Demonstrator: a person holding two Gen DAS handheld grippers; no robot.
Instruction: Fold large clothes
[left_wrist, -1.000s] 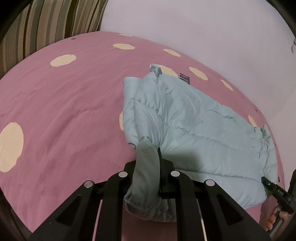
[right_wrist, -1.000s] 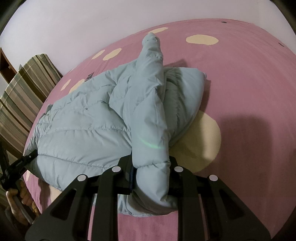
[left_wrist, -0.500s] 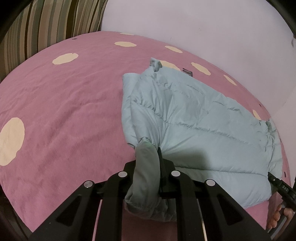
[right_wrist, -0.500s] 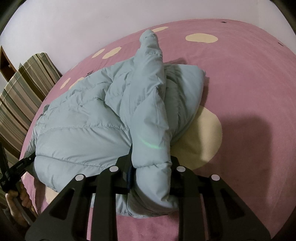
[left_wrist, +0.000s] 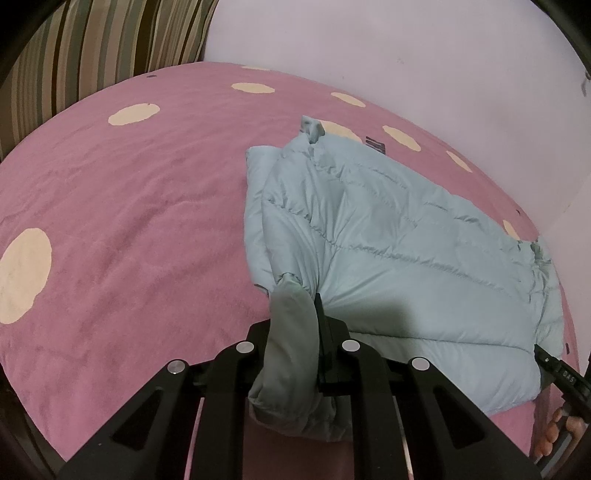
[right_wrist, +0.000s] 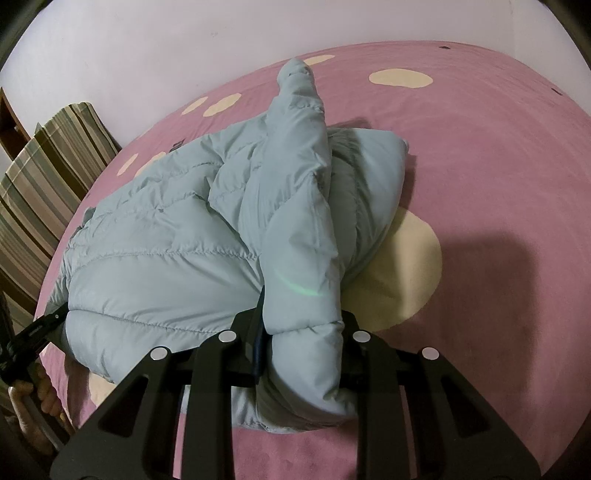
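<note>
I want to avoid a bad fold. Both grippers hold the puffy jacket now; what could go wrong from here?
1. The smooth jacket may slip from the left gripper, which pinches only a small bunch.
2. The sleeve in the right gripper lies loosely on top and may slide off.
3. The blanket may drag and wrinkle.

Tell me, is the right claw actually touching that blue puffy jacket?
Touching. In the right wrist view the right gripper is clamped on a fold of the jacket.

Dim, soft-shadowed, fisheye-warped edges.
</note>
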